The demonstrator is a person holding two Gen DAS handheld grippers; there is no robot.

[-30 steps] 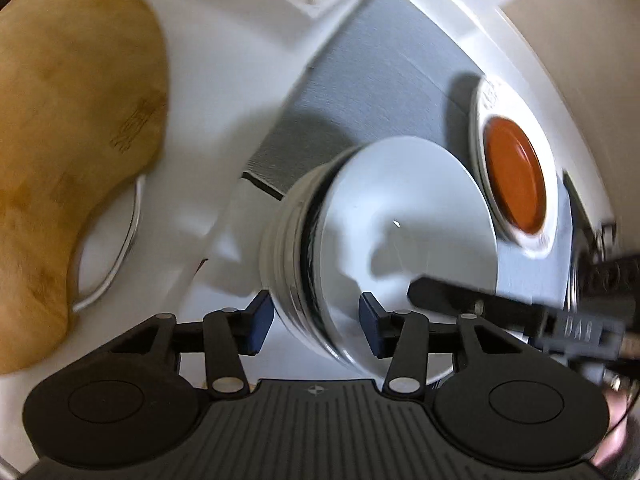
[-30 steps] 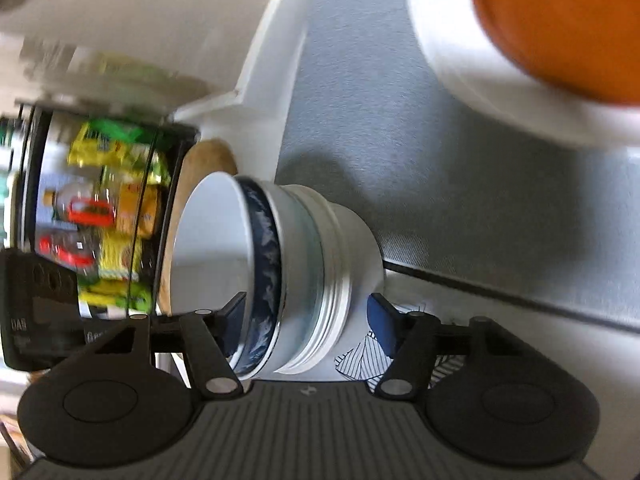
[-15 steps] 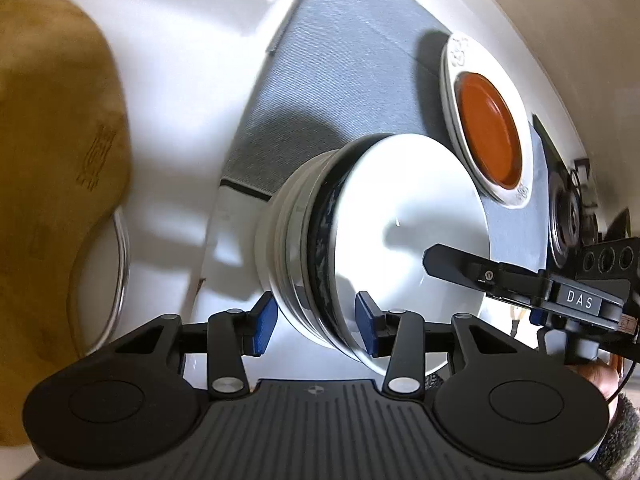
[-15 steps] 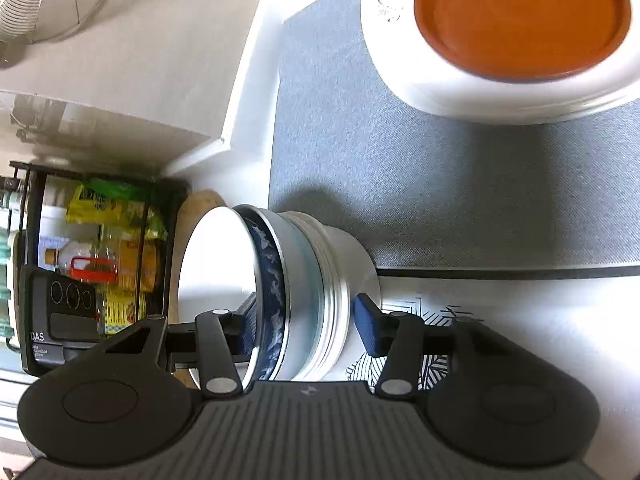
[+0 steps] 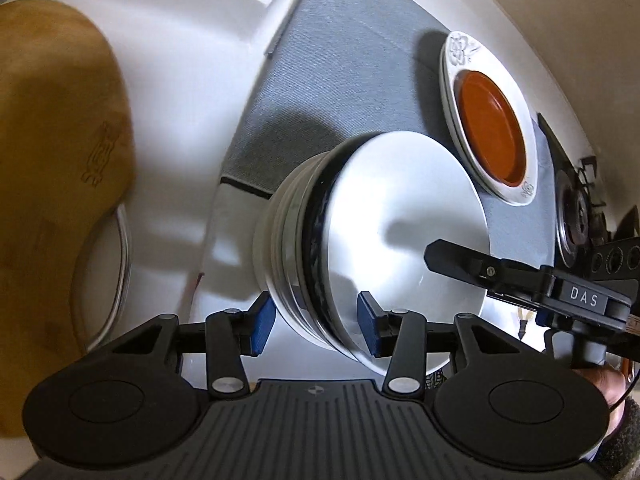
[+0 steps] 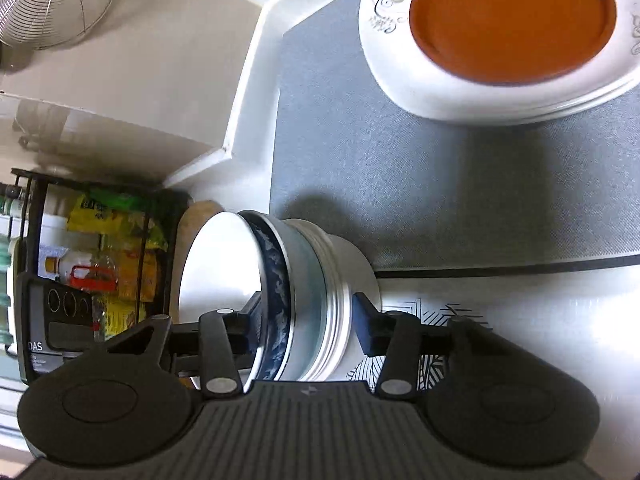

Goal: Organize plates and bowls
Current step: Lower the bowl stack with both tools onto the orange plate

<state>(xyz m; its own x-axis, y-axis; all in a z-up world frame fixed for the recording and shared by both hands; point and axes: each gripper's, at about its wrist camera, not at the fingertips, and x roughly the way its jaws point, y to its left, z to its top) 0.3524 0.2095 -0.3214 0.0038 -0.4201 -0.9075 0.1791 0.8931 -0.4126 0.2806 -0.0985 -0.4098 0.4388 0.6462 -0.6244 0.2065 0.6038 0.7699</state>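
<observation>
Gripping the bowl stack (image 5: 340,248) from opposite sides, I have both tools on it at once: the left gripper (image 5: 316,318) straddles the near rims, its blue pads (image 5: 260,320) spread with the rims between them, and I cannot tell whether they press or merely bracket. The right gripper (image 6: 308,320) does the same from the other side, one finger inside the top white bowl (image 6: 216,264), the other outside the lower bowls; contact there is likewise unclear. The stack, white bowls with a blue-patterned bowl (image 6: 276,280) nested second from the top, sits just off the near edge of the grey mat (image 6: 420,184), on the white counter (image 5: 180,92). Relative to the stack, the plate pile (image 6: 420,72) with the orange dish (image 6: 512,20) on top lies beyond it on the mat; the wooden board (image 5: 56,168) lies to its far side, as seen from the right wrist, on the counter. My reading is that the stack is about to be carried onto the mat. Risks: the two grips hold different bowls, so uneven lifting could separate the nest and drop the lower bowls; glazed rims may slip from the pads; a tilted carry could let the top bowl slide out or strike the plate pile.
</observation>
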